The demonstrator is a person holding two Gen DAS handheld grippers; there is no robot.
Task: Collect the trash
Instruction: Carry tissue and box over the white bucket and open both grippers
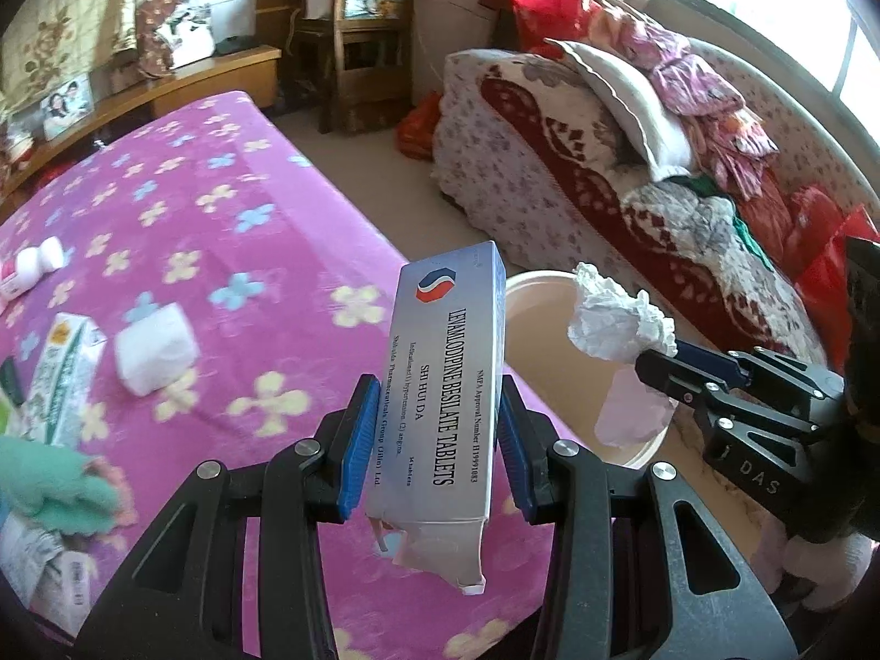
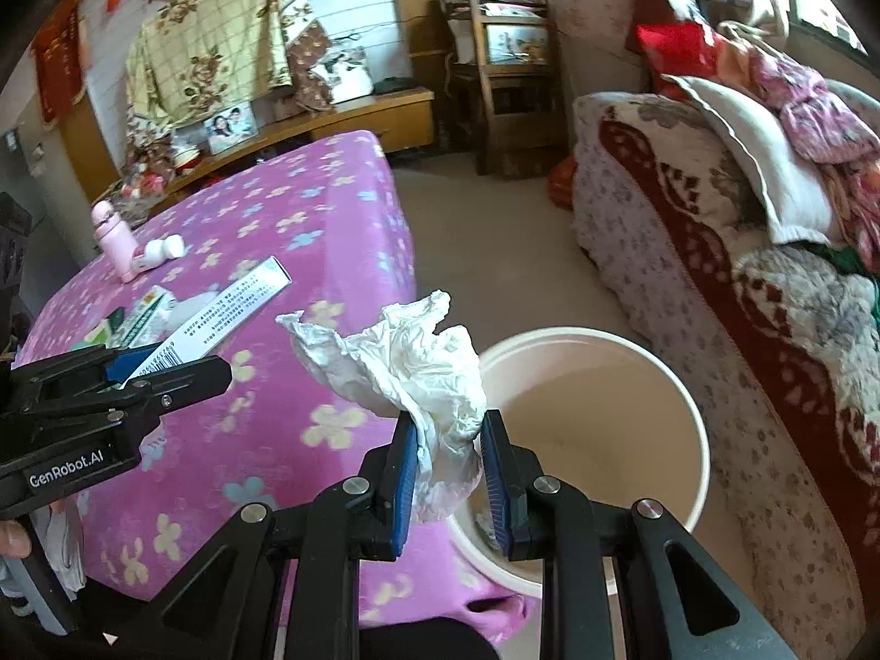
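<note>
My left gripper is shut on a silver-blue tablet box, held upright over the edge of the purple flowered table. It also shows in the right wrist view, at the left. My right gripper is shut on a crumpled white tissue at the near rim of a cream bucket. In the left wrist view the tissue hangs over the bucket.
On the table lie a white wad, a green-white carton, a white bottle, a pink flask and green cloth. A sofa piled with clothes stands right of the bucket.
</note>
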